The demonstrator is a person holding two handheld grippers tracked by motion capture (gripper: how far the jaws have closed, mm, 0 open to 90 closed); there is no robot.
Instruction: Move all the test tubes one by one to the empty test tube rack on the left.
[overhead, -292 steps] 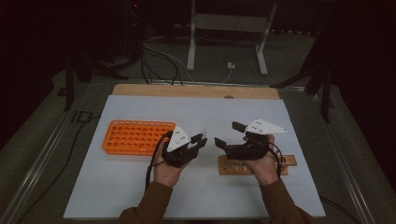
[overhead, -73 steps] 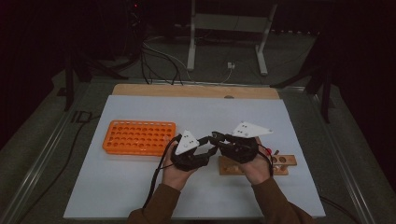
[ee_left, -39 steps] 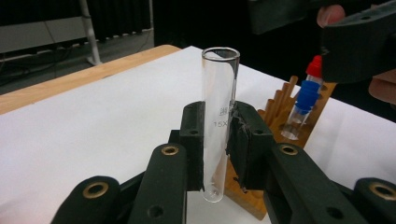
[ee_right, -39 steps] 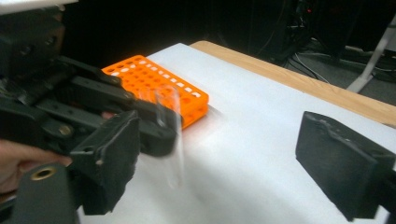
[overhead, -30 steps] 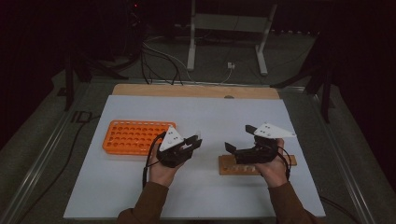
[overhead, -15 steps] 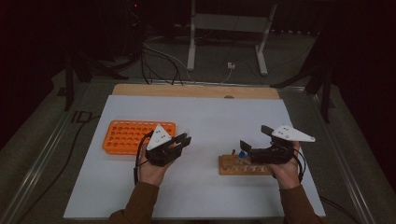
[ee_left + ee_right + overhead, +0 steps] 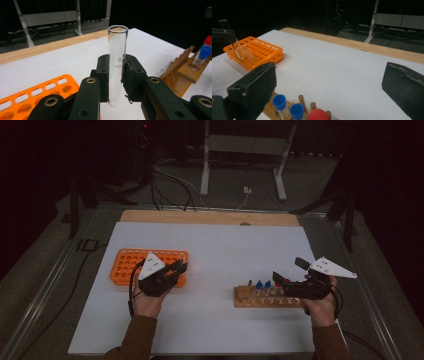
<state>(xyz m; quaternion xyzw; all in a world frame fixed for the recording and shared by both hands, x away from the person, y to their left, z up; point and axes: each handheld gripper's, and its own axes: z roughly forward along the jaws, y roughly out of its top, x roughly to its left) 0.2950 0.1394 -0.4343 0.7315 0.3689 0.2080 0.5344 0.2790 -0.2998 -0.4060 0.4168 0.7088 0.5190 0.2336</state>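
My left gripper (image 7: 116, 75) is shut on a clear, uncapped glass test tube (image 7: 117, 45), held upright between its pads. In the high view the left gripper (image 7: 179, 268) hangs over the right end of the orange tube rack (image 7: 125, 265). My right gripper (image 7: 288, 270) stands open with nothing between its jaws, just above the right end of the wooden rack (image 7: 247, 296). That rack holds blue-capped tubes (image 7: 279, 102) and a red-capped one (image 7: 319, 115), right below the open right gripper (image 7: 332, 85).
A white mat (image 7: 215, 245) covers the table, with a strip of wooden tabletop (image 7: 200, 217) at the far edge. Cables (image 7: 170, 180) and a metal stand (image 7: 240, 150) lie on the floor beyond. Another clear tube (image 7: 249, 53) seems to stand in the orange rack (image 7: 262, 50).
The two hands have drawn apart. The left gripper carried the tube leftward to the orange rack, and the right gripper slid rightward along the wooden rack.
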